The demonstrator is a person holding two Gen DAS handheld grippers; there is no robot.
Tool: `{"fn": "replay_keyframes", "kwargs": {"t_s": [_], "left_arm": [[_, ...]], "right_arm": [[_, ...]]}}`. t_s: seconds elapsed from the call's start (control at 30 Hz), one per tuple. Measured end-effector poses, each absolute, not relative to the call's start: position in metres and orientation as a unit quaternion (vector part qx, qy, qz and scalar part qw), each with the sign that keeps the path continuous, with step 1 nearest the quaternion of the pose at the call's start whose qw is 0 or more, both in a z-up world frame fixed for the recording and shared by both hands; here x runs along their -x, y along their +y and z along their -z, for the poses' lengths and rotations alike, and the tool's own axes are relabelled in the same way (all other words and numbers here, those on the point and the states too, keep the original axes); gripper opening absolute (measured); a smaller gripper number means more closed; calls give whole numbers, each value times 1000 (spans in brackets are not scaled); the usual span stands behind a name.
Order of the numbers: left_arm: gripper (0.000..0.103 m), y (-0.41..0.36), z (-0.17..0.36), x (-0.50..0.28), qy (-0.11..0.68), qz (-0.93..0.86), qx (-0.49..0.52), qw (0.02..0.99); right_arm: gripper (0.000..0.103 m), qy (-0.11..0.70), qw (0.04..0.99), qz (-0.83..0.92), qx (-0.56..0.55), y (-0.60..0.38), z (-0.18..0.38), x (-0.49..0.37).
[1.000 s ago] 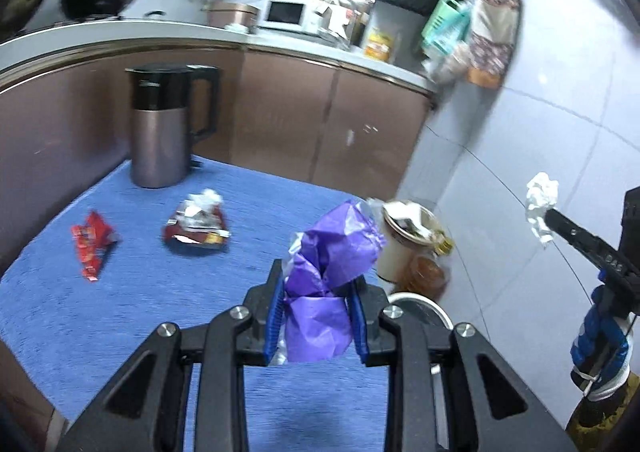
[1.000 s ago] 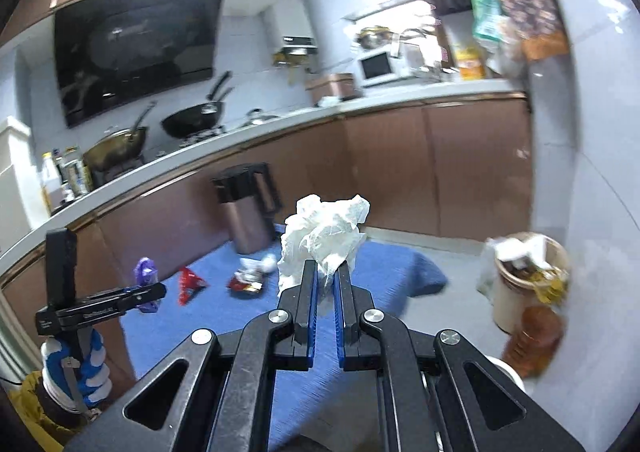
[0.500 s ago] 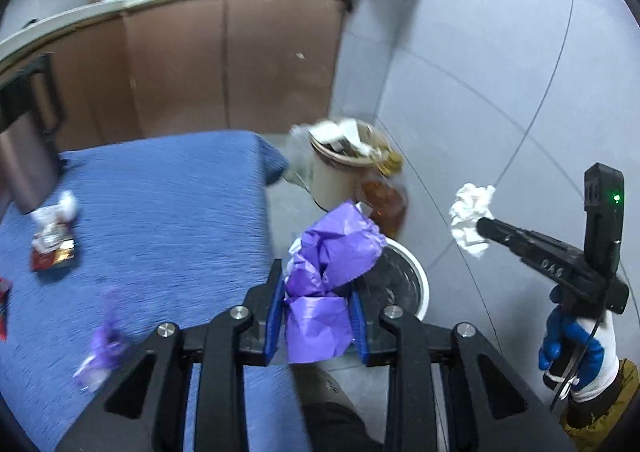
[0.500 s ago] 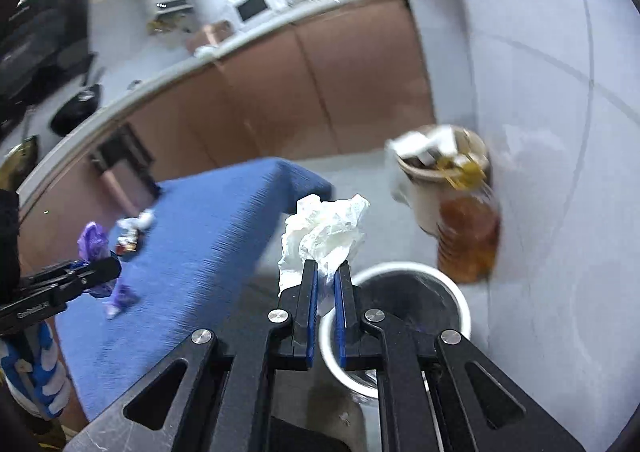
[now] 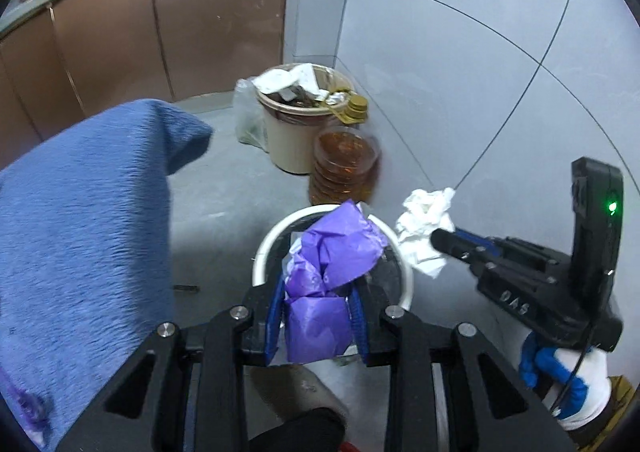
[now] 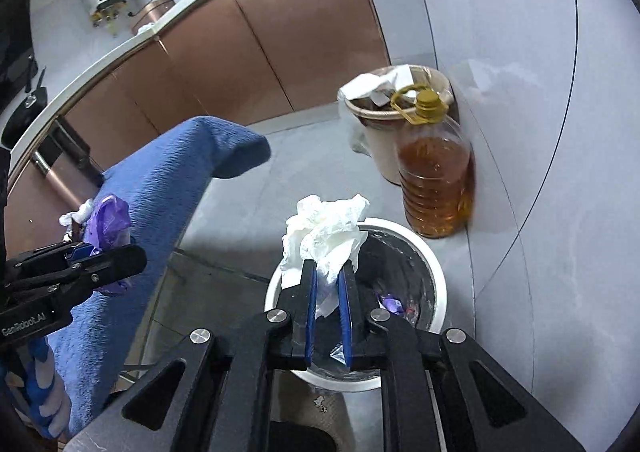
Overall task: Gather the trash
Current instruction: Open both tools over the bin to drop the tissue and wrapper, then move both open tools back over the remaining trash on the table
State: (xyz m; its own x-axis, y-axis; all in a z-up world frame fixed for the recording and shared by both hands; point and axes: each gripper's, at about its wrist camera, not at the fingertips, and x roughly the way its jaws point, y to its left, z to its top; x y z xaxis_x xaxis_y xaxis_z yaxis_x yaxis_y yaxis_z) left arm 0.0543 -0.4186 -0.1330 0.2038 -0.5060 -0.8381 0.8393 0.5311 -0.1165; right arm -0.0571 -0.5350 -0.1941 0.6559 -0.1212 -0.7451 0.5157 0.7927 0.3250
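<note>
My left gripper (image 5: 320, 288) is shut on a crumpled purple wrapper (image 5: 340, 248) and hangs right over the white-rimmed black bin (image 5: 264, 252) on the floor. My right gripper (image 6: 328, 272) has a crumpled white tissue (image 6: 324, 228) between its blue pads. Its jaws are opening, and the tissue still stands up between them above the bin's rim (image 6: 436, 276). In the left wrist view the right gripper (image 5: 440, 240) and its tissue (image 5: 424, 220) sit just right of the bin. In the right wrist view the left gripper (image 6: 100, 252) and the wrapper (image 6: 108, 216) are at the left edge.
A blue-cloth table (image 5: 80, 232) stands left of the bin, with a purple scrap (image 5: 28, 408) on it. Behind the bin are a full beige trash can (image 5: 296, 124) and a large oil bottle (image 6: 436, 180) against the grey wall. Brown cabinets (image 6: 280, 40) run along the back.
Both grippers have swung away from the table and come down over the white-rimmed bin with their trash. The right pads stand slightly wider apart than before.
</note>
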Motion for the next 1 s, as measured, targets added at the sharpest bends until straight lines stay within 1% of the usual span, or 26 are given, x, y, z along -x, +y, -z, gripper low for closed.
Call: {"fn": "replay_keyframes", "kwargs": {"t_s": [0.07,0.1,0.13,0.17,0.2,0.23,0.43,0.63,1.0], "left_arm": [[39,-426,136,-55,450,448,-183,750],[50,-428,137,-57,452,448,-178,750],[55,-430,138,-57,453,449,-172,750],[57,-430,137,-58,454,451,-165,750],[58,-430,136,-58,456,453,-160,750],[60,-431,136,-58,457,453,-157,749],[60,-425,128,-56,455,455,-147,751],[60,-409,110,-47,437,460,-141,760],[60,-334,65,-34,389,442,-114,800]], "right_arm": [[13,374,867,186,-270,-539,199,56],[17,374,866,187,-274,-542,201,56],[21,374,865,188,-277,-544,203,56],[31,374,864,190,-279,-545,205,56],[38,374,864,191,-279,-546,206,56],[40,373,864,191,-280,-547,206,56],[42,368,864,194,-284,-547,203,57],[42,351,874,187,-279,-540,183,61],[43,319,897,166,-259,-513,138,69]]}}
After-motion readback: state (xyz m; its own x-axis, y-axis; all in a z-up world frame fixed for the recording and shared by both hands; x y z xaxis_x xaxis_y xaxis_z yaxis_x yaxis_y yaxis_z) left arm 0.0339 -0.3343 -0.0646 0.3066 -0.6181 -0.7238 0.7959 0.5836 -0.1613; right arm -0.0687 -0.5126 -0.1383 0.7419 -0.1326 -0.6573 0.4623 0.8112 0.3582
